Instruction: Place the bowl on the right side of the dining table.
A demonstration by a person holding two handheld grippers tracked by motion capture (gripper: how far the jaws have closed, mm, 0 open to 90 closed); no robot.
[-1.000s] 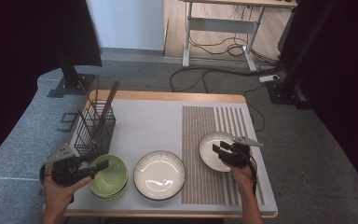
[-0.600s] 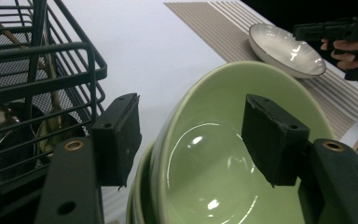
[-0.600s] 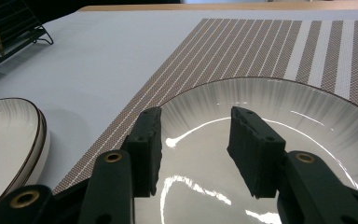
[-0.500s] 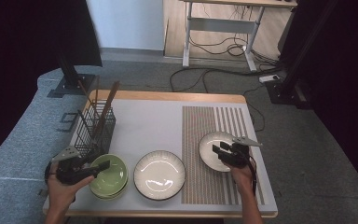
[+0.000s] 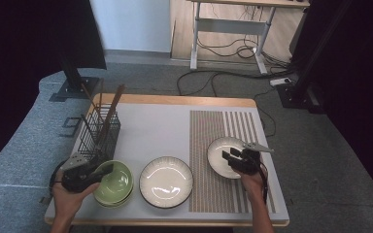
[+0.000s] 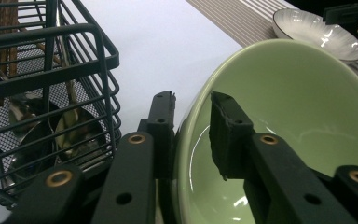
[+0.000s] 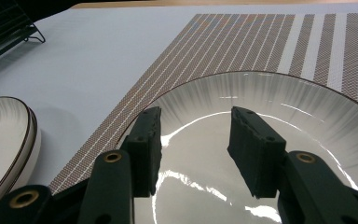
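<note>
A green bowl (image 5: 115,183) (image 6: 298,107), the top one of a short stack, stands at the table's front left. My left gripper (image 5: 104,171) (image 6: 192,98) straddles its near rim, one jaw outside and one inside. Its jaws have just been closing, and both pads now lie against the rim. A small white ribbed plate (image 5: 218,151) (image 7: 270,100) rests on the striped mat (image 5: 218,126) at the right. Low over that plate's near side my right gripper (image 5: 229,156) (image 7: 196,116) stands open with nothing between its pads.
A larger white plate (image 5: 166,182) (image 7: 4,135) sits at the front middle. A black wire rack (image 5: 99,131) (image 6: 51,70) with chopsticks and spoons (image 6: 28,135) stands right behind the green bowl, close to the left gripper.
The left gripper's jaws have drawn together onto the green bowl's rim. The right gripper and all the dishes stay where they were.
</note>
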